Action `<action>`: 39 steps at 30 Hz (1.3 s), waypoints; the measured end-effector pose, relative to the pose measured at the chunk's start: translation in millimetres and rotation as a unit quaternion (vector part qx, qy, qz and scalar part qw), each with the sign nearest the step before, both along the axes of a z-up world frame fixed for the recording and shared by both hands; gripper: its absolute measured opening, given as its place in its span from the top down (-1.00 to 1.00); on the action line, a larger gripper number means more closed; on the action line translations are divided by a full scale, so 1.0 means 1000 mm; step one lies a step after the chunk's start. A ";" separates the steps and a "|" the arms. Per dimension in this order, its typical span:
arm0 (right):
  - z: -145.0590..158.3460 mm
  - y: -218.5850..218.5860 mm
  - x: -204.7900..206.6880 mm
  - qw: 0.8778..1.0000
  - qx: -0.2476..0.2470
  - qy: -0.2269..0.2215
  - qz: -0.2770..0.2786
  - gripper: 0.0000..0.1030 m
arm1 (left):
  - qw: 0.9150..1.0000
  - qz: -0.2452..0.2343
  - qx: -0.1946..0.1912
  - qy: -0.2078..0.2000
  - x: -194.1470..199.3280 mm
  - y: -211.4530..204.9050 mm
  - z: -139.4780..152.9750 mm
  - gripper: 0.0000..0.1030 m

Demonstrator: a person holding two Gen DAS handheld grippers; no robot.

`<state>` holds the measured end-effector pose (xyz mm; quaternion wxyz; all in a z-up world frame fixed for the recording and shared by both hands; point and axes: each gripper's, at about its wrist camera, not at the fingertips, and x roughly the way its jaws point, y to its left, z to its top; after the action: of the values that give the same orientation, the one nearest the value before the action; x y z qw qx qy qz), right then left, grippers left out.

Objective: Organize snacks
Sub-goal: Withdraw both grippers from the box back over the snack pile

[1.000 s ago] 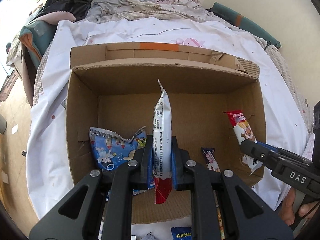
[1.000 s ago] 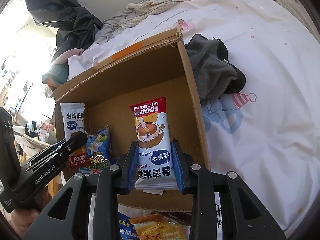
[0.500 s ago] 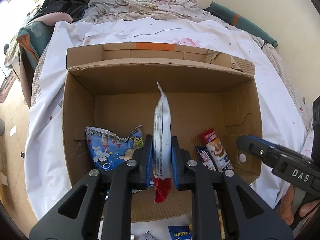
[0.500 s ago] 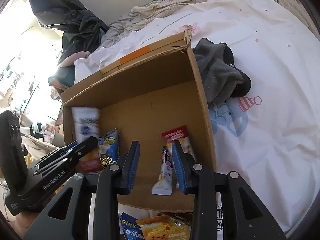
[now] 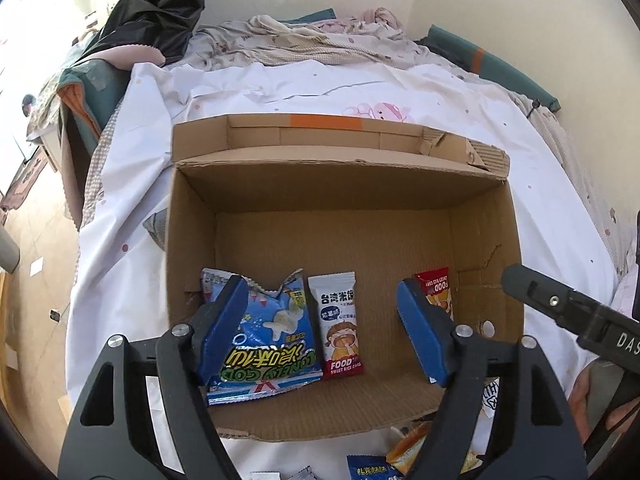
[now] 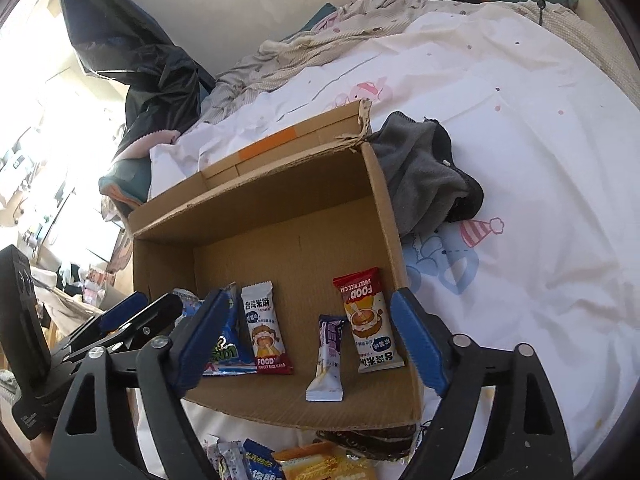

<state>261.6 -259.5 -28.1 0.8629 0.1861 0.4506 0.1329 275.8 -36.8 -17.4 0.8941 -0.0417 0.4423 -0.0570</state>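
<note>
An open cardboard box (image 5: 192,240) (image 6: 388,208) lies on the bed. Inside lie a blue chip bag (image 5: 268,336) (image 6: 226,350), a white-and-red rice cake packet (image 5: 339,324) (image 6: 264,330), a second rice cake packet with a red top (image 5: 438,292) (image 6: 366,320) and a small purple-and-white packet (image 6: 329,356). My left gripper (image 5: 326,330) is open and empty above the box's near side. My right gripper (image 6: 310,340) is open and empty, also above the near side.
Several loose snack packets (image 6: 288,462) (image 5: 384,466) lie on the sheet in front of the box. A grey garment (image 6: 424,172) lies against the box's right wall. Crumpled bedding (image 5: 304,40) and a black bag (image 5: 156,4) are at the far end.
Both grippers have opened and pulled back. The left one let go of the white-and-red packet, which now lies beside the blue bag. The right one had dropped its rice cake packet earlier.
</note>
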 end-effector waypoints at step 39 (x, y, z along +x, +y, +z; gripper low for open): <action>-0.037 0.018 -0.135 0.979 0.066 0.168 0.099 -0.76 | 0.996 0.087 0.022 0.025 -0.130 0.089 0.006 -0.87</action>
<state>126.3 -241.7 -65.2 0.7435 0.2168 0.5954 0.2137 145.9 51.8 -11.2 0.8848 -0.0622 0.4606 0.0319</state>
